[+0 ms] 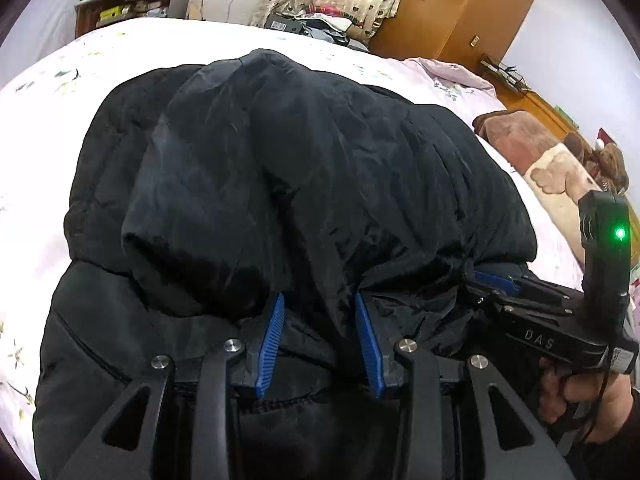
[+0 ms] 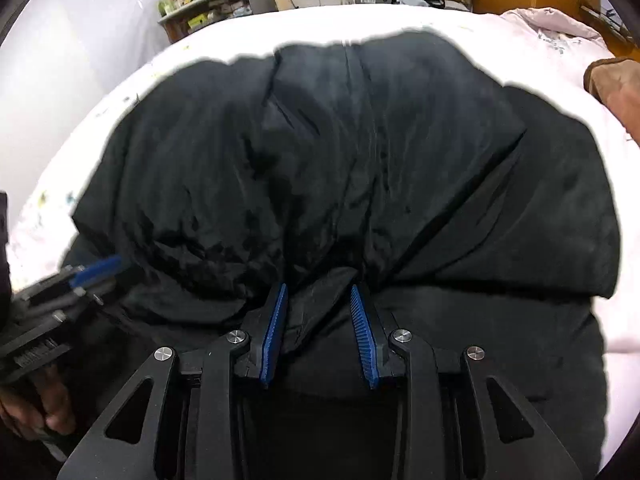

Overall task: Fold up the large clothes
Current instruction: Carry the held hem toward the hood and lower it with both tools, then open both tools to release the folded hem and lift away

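Note:
A large black padded jacket lies on the bed, its upper layer doubled over toward me. My left gripper is shut on a bunched fold of its near edge, and the fabric fills the gap between the blue pads. To the right, my right gripper bites the same edge, held by a hand. In the right wrist view the jacket puckers into my right gripper, with cloth pinched between its pads. My left gripper shows at the left edge, blurred.
The bed has a white and pink flowered sheet. A brown blanket and a patterned pillow lie at its right side, with a teddy bear beyond. A cluttered shelf and a wooden wardrobe stand behind the bed.

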The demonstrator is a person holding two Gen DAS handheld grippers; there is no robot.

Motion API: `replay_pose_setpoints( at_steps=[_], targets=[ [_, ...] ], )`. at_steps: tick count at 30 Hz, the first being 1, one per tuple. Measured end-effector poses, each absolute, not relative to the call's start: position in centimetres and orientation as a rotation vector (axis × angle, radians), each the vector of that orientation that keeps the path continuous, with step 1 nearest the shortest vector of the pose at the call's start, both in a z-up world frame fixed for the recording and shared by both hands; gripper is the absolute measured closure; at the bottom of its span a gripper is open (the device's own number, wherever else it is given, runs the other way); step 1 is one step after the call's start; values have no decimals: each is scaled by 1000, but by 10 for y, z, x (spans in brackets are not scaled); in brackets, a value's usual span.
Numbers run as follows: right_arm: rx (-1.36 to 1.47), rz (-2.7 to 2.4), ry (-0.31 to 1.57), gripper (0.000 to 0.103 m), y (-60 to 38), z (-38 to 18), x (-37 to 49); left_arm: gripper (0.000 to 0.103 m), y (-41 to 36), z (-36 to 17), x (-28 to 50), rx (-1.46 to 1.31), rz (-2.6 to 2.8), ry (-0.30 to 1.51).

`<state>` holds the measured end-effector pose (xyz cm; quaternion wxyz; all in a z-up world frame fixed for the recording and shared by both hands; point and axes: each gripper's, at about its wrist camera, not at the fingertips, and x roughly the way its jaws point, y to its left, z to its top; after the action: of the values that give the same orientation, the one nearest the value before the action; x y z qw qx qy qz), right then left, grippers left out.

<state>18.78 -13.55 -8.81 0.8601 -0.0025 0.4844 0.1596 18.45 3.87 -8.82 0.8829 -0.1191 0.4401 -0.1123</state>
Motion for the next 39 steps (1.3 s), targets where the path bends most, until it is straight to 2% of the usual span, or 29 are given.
replay_pose_setpoints(
  at_steps=[14,21,30,37,39],
  targets=[
    [-31,325,1005,70,-128,-103,186,63,22,-93,196,-191,-200,910],
    [-43,315,1014,68,-124,-81,179,63,13,-73,193,-164,-179,926],
    [9,308,930,68,-154,-22,112,64,10,-25,133,-157,-172,870],
    [31,321,887,68,-169,3,54,64,7,5,77,-163,-156,841],
    [30,324,883,65,-173,6,40,64,6,13,63,-162,-152,836]
  ],
)
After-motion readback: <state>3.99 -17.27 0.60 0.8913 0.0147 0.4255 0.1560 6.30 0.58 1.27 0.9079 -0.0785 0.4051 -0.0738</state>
